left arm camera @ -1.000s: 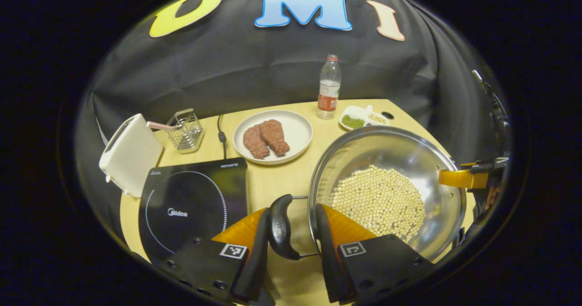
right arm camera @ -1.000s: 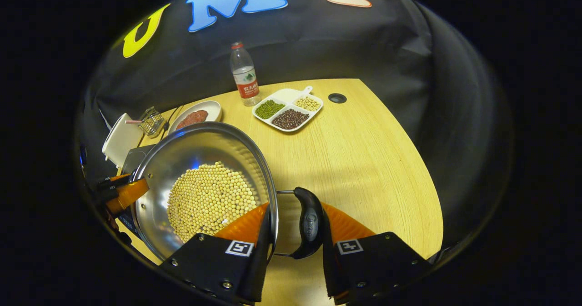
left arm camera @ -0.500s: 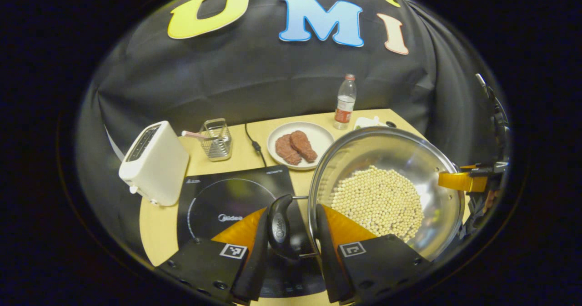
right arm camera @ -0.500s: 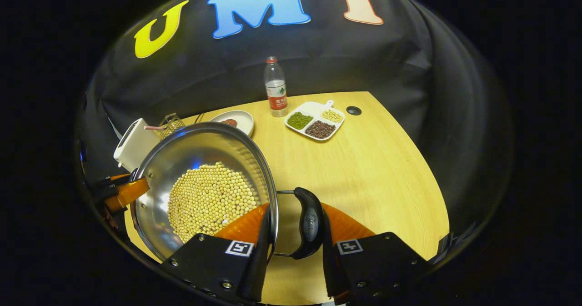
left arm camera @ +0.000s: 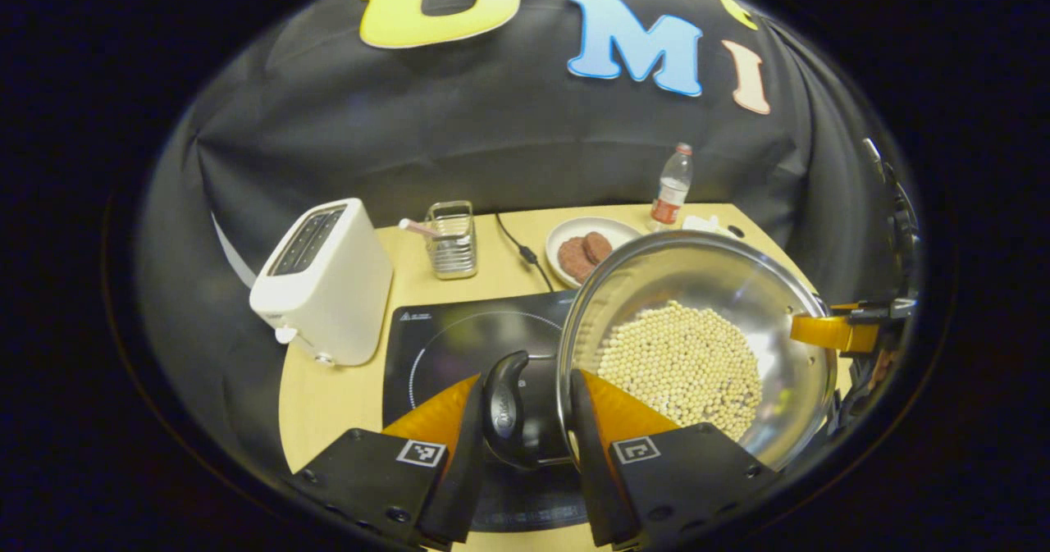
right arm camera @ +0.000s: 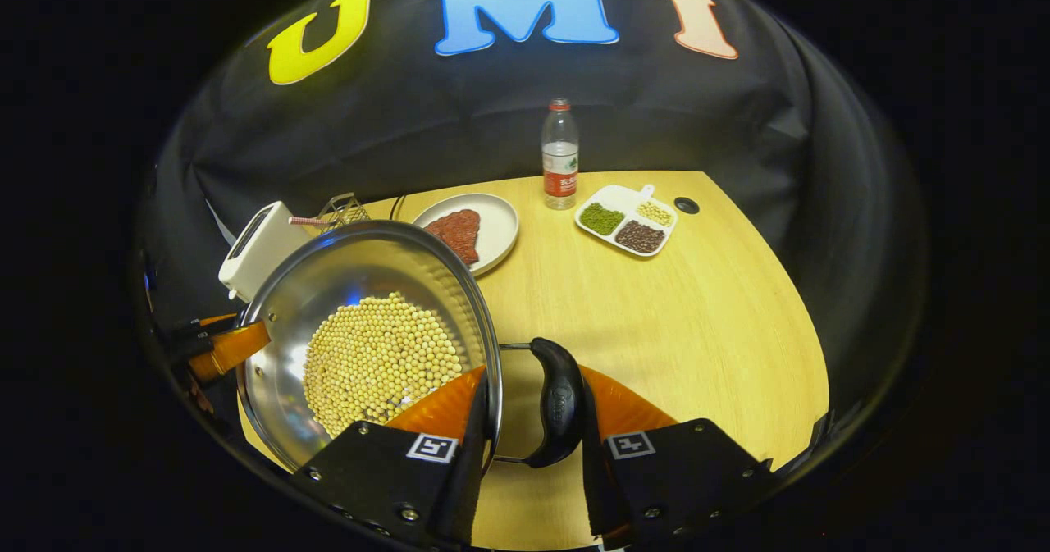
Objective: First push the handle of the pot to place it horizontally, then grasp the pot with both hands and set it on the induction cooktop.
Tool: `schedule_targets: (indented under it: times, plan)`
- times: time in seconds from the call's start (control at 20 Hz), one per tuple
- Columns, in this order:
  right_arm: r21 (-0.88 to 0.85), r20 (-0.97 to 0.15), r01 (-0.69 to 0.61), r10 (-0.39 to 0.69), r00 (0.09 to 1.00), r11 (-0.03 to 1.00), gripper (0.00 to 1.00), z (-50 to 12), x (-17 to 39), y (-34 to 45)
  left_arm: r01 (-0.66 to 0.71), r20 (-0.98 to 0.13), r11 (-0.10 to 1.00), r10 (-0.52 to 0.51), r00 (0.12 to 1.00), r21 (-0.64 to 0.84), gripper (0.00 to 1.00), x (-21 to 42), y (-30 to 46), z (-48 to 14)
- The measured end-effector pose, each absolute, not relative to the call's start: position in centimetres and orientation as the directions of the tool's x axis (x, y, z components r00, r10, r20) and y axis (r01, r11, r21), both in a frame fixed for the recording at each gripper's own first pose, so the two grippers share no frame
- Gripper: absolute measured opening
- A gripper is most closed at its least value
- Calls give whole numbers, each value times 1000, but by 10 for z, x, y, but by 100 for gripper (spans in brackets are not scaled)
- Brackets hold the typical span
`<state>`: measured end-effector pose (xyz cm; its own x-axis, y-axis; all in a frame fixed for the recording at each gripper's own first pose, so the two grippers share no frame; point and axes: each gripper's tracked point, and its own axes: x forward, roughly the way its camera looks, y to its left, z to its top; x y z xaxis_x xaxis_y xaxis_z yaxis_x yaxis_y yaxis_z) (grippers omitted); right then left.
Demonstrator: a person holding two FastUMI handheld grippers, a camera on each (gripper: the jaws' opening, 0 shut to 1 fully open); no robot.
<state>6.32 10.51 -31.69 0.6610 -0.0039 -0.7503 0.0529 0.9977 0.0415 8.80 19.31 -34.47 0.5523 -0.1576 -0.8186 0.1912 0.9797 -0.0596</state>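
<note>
From my left gripper view I get the induction cooktop [left arm camera: 459, 347], black, lying under the near side of the pot [left arm camera: 697, 347], with the toaster [left arm camera: 324, 281] just beside its far left corner and a wire basket [left arm camera: 451, 240] and a cable [left arm camera: 517, 248] behind it. My right gripper view gives me the open stretch of wooden table [right arm camera: 656, 322] instead, and the divided dish [right arm camera: 627, 224] with green, dark and pale beans well apart from the pot.

The pot is steel, wide and shallow, its floor covered with pale round beans [left arm camera: 681, 367]; I see it partly over the cooktop's right portion, and I cannot tell whether it rests on it or hangs above it. Behind it sit a white plate [right arm camera: 472, 228] with brown meat and an upright water bottle [right arm camera: 560, 154]. The pot's rim hides part of the plate in the left gripper view, and hides the cooktop from my right side.

My left gripper [left arm camera: 517, 437] is closed down on the pot's left handle [left arm camera: 504, 408], one finger outside the black grip, the other against the pot wall. My right gripper [right arm camera: 533, 429] does the same on the right handle [right arm camera: 562, 400], narrowly open to the width of what it clamps.
</note>
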Motion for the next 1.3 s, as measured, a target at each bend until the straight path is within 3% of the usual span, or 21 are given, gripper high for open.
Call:
schedule_targets:
  times: [0.1,0.35,0.4,0.55,0.8,1.3]
  plan:
    - [43,-757,35,10,653,998,52,-320,67,124,183,-821,982,-147,551,-52,56,89,205,-353]
    - [64,-769,16,39,638,998,52,-333,84,159,168,-830,985,-119,545,-32,59,97,236,-358]
    - [65,-774,14,42,632,998,52,-336,85,164,172,-834,985,-117,539,-27,56,97,242,-363]
    - [70,-782,14,47,622,997,52,-342,94,180,170,-839,985,-112,532,-24,63,104,256,-371]
    - [63,-789,17,39,613,998,52,-349,102,203,164,-843,986,-107,527,-22,56,111,274,-377]
    - [71,-803,34,37,595,997,52,-366,111,247,174,-857,985,-93,508,-4,56,129,325,-398]
